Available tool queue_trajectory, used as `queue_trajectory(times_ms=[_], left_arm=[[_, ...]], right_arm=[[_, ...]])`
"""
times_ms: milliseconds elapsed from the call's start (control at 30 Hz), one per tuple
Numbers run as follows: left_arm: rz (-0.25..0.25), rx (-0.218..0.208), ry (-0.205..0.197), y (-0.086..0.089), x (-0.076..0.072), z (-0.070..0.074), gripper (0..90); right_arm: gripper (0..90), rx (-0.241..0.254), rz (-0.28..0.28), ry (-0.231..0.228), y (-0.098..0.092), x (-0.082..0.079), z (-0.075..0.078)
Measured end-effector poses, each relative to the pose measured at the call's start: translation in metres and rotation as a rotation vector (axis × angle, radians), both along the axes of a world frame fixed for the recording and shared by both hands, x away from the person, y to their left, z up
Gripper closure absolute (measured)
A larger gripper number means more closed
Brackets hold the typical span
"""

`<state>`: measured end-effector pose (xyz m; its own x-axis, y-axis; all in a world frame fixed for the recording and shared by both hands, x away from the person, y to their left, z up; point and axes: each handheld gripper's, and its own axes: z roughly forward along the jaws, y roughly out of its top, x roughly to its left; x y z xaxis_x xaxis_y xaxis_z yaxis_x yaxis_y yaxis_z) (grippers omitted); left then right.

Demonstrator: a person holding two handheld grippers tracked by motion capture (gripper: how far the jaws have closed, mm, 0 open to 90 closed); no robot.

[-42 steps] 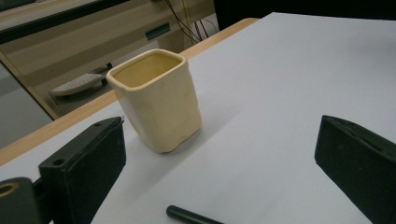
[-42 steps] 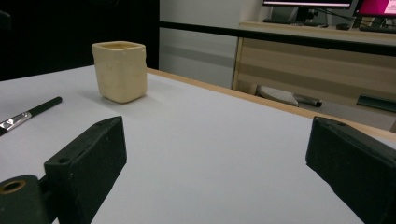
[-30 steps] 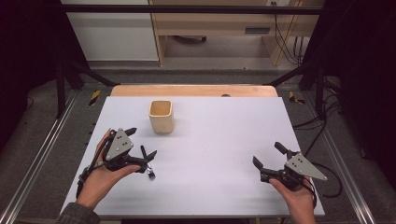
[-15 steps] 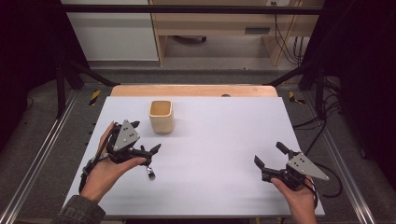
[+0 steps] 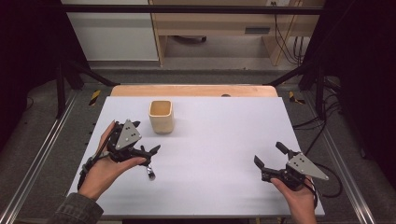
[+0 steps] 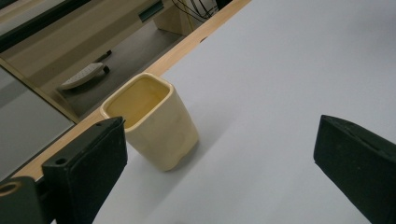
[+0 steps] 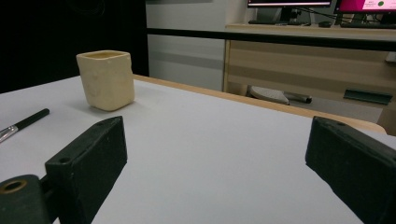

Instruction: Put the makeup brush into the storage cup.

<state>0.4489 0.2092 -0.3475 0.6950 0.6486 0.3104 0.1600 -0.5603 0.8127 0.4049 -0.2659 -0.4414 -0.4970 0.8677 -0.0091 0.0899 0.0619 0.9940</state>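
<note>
A cream square cup [image 5: 161,116] stands upright and empty on the white tabletop [image 5: 224,130], left of centre toward the back. My left gripper [image 5: 145,137] is open just in front of and left of it, not touching it. In the left gripper view the cup [image 6: 149,121] stands beyond the left jaw, and the gripper [image 6: 219,163] holds nothing. A black pen [image 5: 150,171] lies on the table just below the left gripper. My right gripper [image 5: 269,155] is open and empty near the front right. Its view shows the cup [image 7: 106,79] and the pen [image 7: 23,124] far off, with the gripper [image 7: 215,163] wide open.
A wooden strip [image 5: 196,90] borders the table's far edge. Behind it are a wooden bench [image 7: 303,51] and monitors [image 7: 317,5]. Metal frame rails [image 5: 37,158] run along both sides. Cables [image 5: 327,163] trail at the right edge.
My left gripper has moved forward and slightly right, toward the cup and away from the pen, which has stayed put. The right gripper has barely shifted.
</note>
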Motion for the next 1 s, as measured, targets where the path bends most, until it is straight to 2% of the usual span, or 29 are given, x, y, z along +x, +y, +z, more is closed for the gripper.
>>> queue_trajectory(times_ms=[133, 233, 267, 300, 400, 433, 567, 800, 867, 1000], left_arm=[[-0.003, 0.019, 0.01, 0.002, 0.003, -0.003, 2.6], [-0.011, 0.049, 0.016, 0.003, 0.006, -0.005, 2.7], [-0.025, 0.079, 0.028, 0.003, 0.008, -0.006, 2.7], [-0.025, 0.079, 0.028, 0.003, 0.008, -0.006, 2.7], [-0.052, 0.103, 0.066, 0.006, 0.013, -0.01, 2.7], [-0.055, 0.121, 0.066, 0.007, 0.015, -0.013, 2.7], [-0.057, 0.147, 0.075, 0.01, 0.019, -0.017, 2.8], [-0.071, 0.164, 0.085, 0.013, 0.019, -0.019, 3.0], [-0.098, 0.198, 0.078, 0.009, 0.018, -0.017, 3.2], [-0.106, 0.227, 0.083, 0.007, 0.02, -0.016, 3.4]], right_arm=[[5.9, -0.001, -0.001, 0.002, -0.001, 0.0, 0.0], [6.0, 0.001, -0.003, 0.001, -0.002, -0.001, 0.0], [6.0, 0.001, -0.004, 0.0, -0.002, -0.001, -0.001], [6.0, 0.001, -0.004, 0.0, -0.002, -0.001, -0.001], [6.0, -0.001, -0.005, 0.0, -0.002, -0.001, -0.001], [6.0, -0.004, -0.005, 0.001, -0.002, 0.0, -0.001], [6.0, -0.005, -0.003, 0.005, 0.0, 0.0, -0.001], [6.0, -0.009, -0.005, 0.004, -0.001, -0.001, -0.001], [6.0, -0.011, -0.005, 0.003, -0.001, -0.001, -0.001], [6.0, -0.01, -0.008, 0.003, -0.001, -0.001, -0.001]])
